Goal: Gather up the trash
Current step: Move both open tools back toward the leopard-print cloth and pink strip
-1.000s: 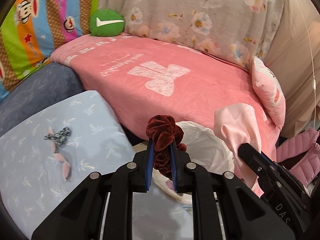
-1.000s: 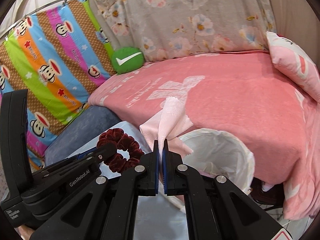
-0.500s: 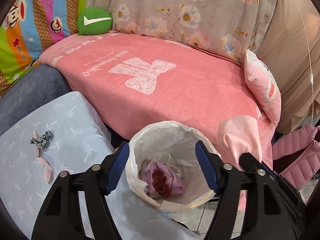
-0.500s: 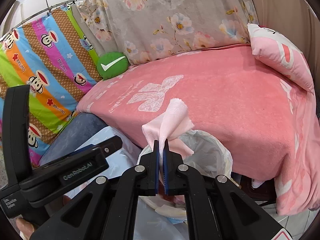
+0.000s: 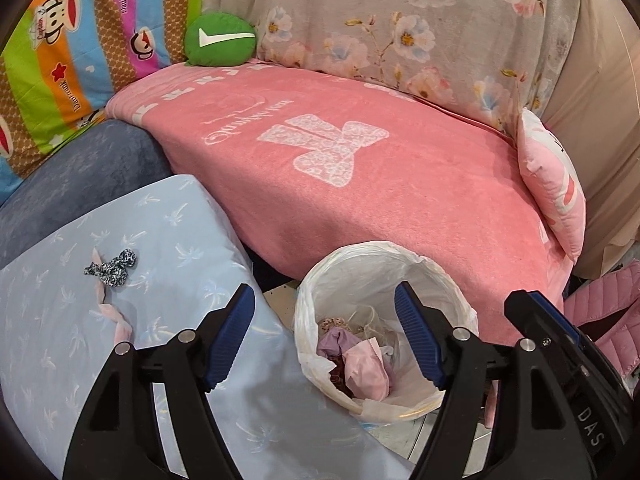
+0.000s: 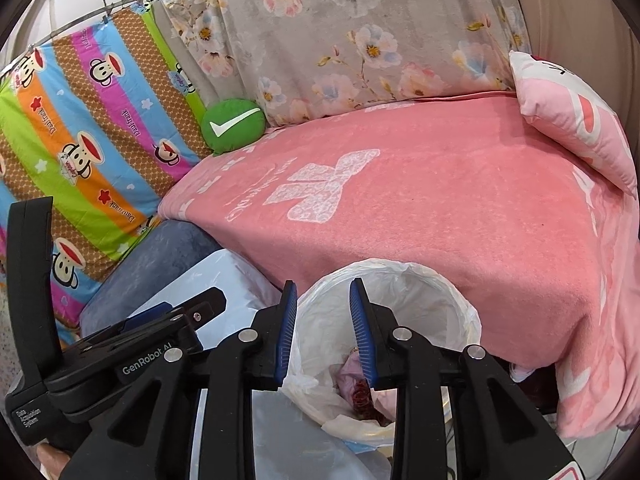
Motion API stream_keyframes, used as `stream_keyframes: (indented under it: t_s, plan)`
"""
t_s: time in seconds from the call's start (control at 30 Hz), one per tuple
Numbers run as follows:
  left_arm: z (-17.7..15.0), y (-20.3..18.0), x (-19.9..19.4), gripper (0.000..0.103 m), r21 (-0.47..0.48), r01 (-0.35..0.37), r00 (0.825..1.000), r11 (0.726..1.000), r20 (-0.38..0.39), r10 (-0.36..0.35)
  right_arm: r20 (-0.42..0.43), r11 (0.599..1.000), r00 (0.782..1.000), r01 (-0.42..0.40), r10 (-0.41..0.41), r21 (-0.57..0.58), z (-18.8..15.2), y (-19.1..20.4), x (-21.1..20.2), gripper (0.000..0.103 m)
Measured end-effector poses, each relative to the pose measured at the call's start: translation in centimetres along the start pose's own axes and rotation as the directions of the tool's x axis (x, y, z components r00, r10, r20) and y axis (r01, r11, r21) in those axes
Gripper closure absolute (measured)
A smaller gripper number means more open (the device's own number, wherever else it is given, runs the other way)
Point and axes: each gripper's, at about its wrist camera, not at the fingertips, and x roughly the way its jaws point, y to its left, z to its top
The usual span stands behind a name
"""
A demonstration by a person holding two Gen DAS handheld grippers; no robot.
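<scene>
A white-lined trash bin (image 5: 384,264) stands on the floor between the pale blue cushion and the pink bed. Inside it lie a pink cloth (image 5: 366,372), a purple scrap and the dark red scrunchie (image 6: 362,394). My left gripper (image 5: 324,304) is open and empty above the bin's left side. My right gripper (image 6: 323,292) is open and empty above the bin (image 6: 432,292). A black-and-white scrunchie (image 5: 112,268) and pale pink scraps (image 5: 116,320) lie on the blue cushion.
A pale blue patterned cushion (image 5: 60,360) is at the left. A pink blanket (image 5: 360,184) covers the bed, with a green pillow (image 5: 220,40) at the back and a pink pillow (image 5: 556,196) at the right. A pink quilted jacket (image 5: 604,312) lies at far right.
My left gripper opened and dropped the red scrunchie into the bin. My right gripper then opened and the pink cloth fell into the bin.
</scene>
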Motion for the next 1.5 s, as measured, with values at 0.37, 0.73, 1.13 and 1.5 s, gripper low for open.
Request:
stream_keyframes:
  t_s: [0.37, 0.73, 1.13, 1.5]
  plan:
    - [-0.7, 2.2, -0.3, 0.034, -0.047, -0.014, 1.000, 0.999, -0.006, 0.014, -0.024, 1.000, 1.000, -0.009, 0.008, -0.026, -0.8, 1.5, 0.3, 0.074]
    - [-1.3, 5.1, -0.7, 0.034, -0.105, -0.042, 0.999, 0.994, -0.012, 0.041, -0.052, 0.998, 0.998, -0.028, 0.025, -0.058, -1.7, 3.7, 1.0, 0.074]
    - [-3.4, 12.2, 0.6, 0.026, -0.230, -0.136, 0.990, 0.964, -0.079, 0.121, -0.121, 0.990, 0.991, -0.065, 0.050, -0.122, -3.7, 8.1, 3.4, 0.071]
    - [-4.5, 19.5, 3.9, 0.026, -0.344, -0.240, 0.965, 0.908, -0.184, 0.186, -0.205, 0.977, 0.976, -0.109, 0.070, -0.184, -5.8, 13.0, 7.3, 0.071]
